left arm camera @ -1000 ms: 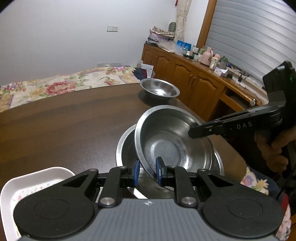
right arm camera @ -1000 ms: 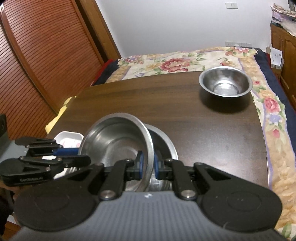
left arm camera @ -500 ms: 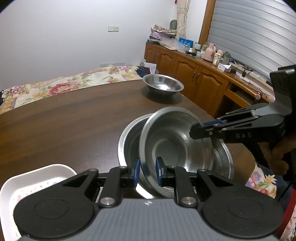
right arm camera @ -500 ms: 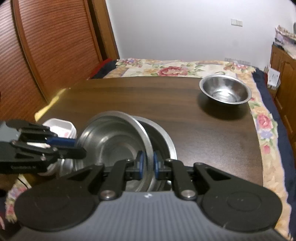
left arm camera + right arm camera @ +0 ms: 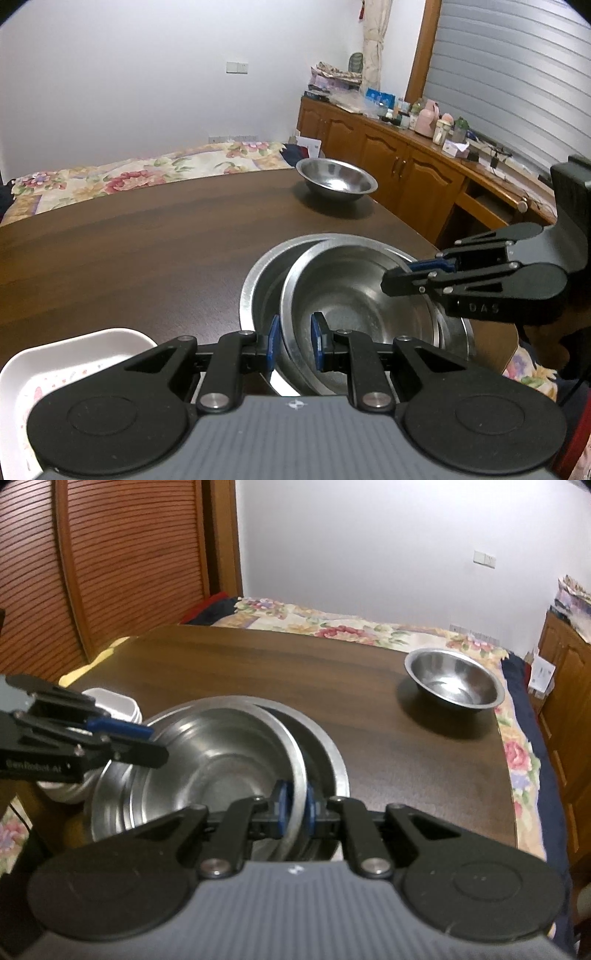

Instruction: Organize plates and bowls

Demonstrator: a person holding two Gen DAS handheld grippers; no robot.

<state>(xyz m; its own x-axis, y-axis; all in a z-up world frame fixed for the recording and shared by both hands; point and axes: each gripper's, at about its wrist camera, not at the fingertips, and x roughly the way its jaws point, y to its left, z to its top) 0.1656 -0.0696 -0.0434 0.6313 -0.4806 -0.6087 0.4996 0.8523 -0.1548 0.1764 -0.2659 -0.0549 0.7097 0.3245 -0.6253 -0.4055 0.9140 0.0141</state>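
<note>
Dark wooden table (image 5: 129,251) fills both views. Nearest, the left gripper (image 5: 293,345) and right gripper (image 5: 293,806) each pinch the rim of the top bowl (image 5: 354,306), tilted inside the bottom bowl (image 5: 258,291). White dish (image 5: 55,365) lies beside. Third bowl (image 5: 454,683) sits far off.

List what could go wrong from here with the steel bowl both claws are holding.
1. The held bowl sits tilted and off-centre in the lower bowl; released now, it may clatter or jam askew.
2. The left claw and right claw pinch only the thin rim; it could slip.
</note>
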